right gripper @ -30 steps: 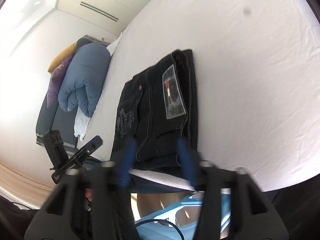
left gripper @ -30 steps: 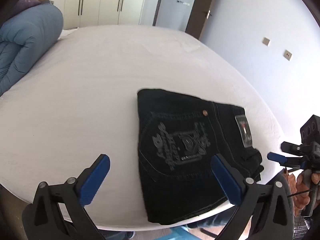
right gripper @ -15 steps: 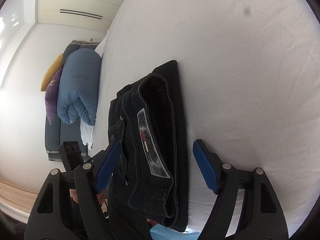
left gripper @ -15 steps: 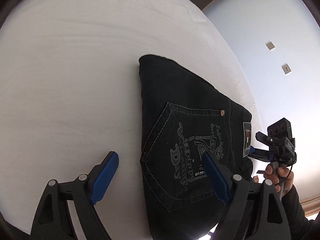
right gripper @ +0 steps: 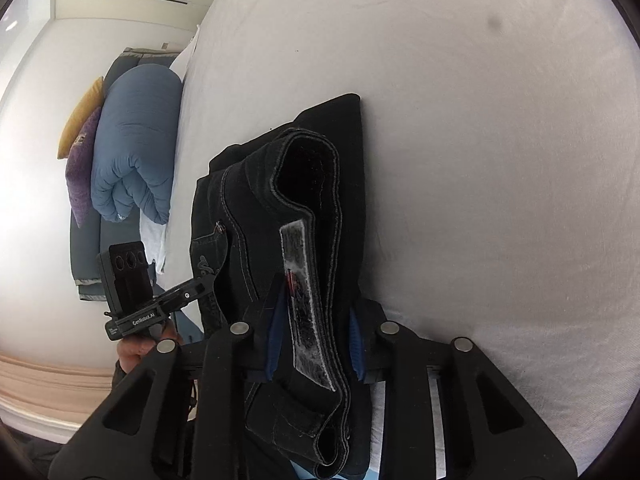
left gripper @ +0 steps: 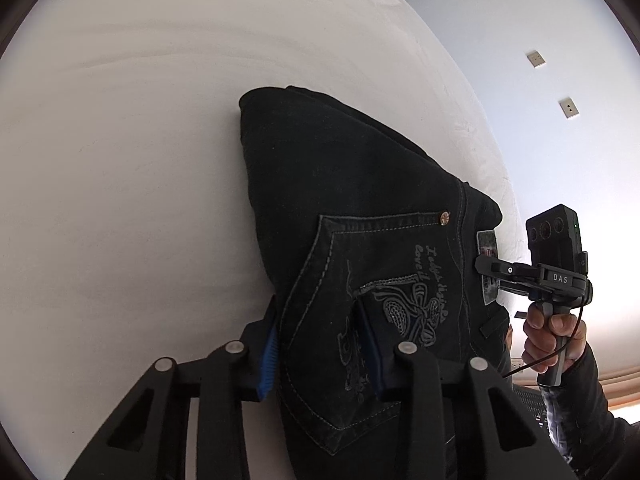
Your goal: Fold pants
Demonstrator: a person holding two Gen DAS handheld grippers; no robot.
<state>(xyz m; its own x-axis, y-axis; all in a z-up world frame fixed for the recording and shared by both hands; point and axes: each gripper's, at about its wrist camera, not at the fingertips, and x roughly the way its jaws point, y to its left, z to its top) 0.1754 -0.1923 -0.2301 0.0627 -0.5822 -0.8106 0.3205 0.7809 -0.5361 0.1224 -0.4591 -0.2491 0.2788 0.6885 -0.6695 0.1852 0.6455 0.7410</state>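
Black folded jeans (left gripper: 360, 200) lie near the edge of a white bed (left gripper: 120, 160), back pocket and embroidery facing up. My left gripper (left gripper: 320, 354) is closing, its blue pads pinching the near pocket corner of the jeans between them. In the right wrist view my right gripper (right gripper: 314, 340) is also closing, its pads squeezing the stacked waistband end of the jeans (right gripper: 348, 184) with the grey label. Each gripper appears in the other's view: the right gripper (left gripper: 492, 268) at the waistband, the left gripper (right gripper: 200, 284) at the pocket side.
A person's hand (left gripper: 552, 336) holds the right gripper's handle past the bed edge. A rolled blue duvet (right gripper: 136, 148) with purple and yellow pillows lies off the bed's far left. White mattress (right gripper: 480, 160) stretches beyond the jeans. Wall sockets (left gripper: 568, 108) sit on the pale wall.
Both grippers came down and forward onto the jeans and their jaws narrowed from wide apart to pinching the fabric: left on the pocket corner, right on the waistband end.
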